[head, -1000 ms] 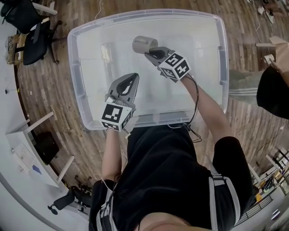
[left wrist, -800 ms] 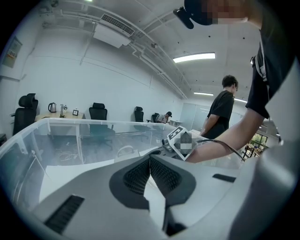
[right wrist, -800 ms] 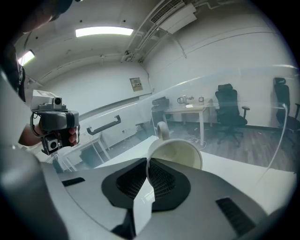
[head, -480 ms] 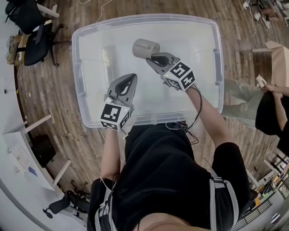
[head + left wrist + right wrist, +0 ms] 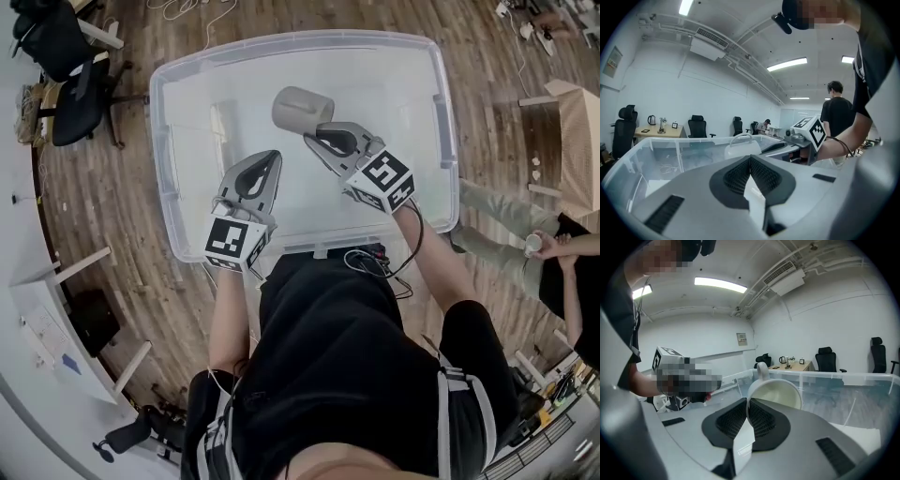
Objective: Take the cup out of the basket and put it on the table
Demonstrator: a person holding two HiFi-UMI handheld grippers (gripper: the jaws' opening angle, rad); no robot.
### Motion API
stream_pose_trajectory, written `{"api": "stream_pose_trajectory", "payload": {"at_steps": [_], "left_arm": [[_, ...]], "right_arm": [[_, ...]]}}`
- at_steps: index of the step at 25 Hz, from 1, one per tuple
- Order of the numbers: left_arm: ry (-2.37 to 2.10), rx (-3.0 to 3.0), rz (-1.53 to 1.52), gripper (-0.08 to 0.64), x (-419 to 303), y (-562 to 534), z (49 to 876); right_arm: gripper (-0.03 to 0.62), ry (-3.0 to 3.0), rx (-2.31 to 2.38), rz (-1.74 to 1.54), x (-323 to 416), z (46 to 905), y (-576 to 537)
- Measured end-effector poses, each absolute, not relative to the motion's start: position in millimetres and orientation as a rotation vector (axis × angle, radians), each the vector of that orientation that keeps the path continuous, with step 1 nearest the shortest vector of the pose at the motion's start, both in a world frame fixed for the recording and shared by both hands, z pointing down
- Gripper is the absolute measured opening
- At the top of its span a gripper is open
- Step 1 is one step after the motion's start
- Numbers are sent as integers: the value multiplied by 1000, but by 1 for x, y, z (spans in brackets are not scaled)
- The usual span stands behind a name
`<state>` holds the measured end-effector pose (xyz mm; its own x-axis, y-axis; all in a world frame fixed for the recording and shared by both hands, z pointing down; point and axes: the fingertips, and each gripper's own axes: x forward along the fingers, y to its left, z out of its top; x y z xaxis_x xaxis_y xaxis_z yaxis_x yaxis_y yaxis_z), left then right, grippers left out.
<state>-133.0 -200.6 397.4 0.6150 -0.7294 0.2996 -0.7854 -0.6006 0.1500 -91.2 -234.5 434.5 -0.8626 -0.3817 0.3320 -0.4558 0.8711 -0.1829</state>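
Cup [image 5: 302, 110]: pale mug with a loop handle, tipped on its side in the air over the far middle of the basket [image 5: 167, 141].
Hold: the right gripper [image 5: 315, 139] pinches the rim wall, one jaw inside the mouth and one outside.
Change: cup and right gripper stand higher than a second ago, about level with the basket's rim. The lift-out looks nearly done; the carry to the table remains.
Left gripper [image 5: 269, 157]: jaws pressed together, empty, over the basket's near side.
Surface: clear plastic basket on a wood-plank floor [image 5: 103, 197].
Room: office with black chairs [image 5: 67, 82]; a seated person [image 5: 511, 220] at right.
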Motion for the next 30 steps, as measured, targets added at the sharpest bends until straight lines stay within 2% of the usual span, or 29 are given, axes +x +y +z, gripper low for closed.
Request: {"api": "stream_pose_trajectory", "payload": {"at_steps": [17, 30], "left_arm": [[-1202, 2660, 276, 18, -111, -163, 364], [-1189, 2684, 252, 18, -78, -132, 354]], "right_arm": [[32, -2854, 687, 245, -68, 364, -178], [32, -2929, 719, 232, -34, 346, -129]]}}
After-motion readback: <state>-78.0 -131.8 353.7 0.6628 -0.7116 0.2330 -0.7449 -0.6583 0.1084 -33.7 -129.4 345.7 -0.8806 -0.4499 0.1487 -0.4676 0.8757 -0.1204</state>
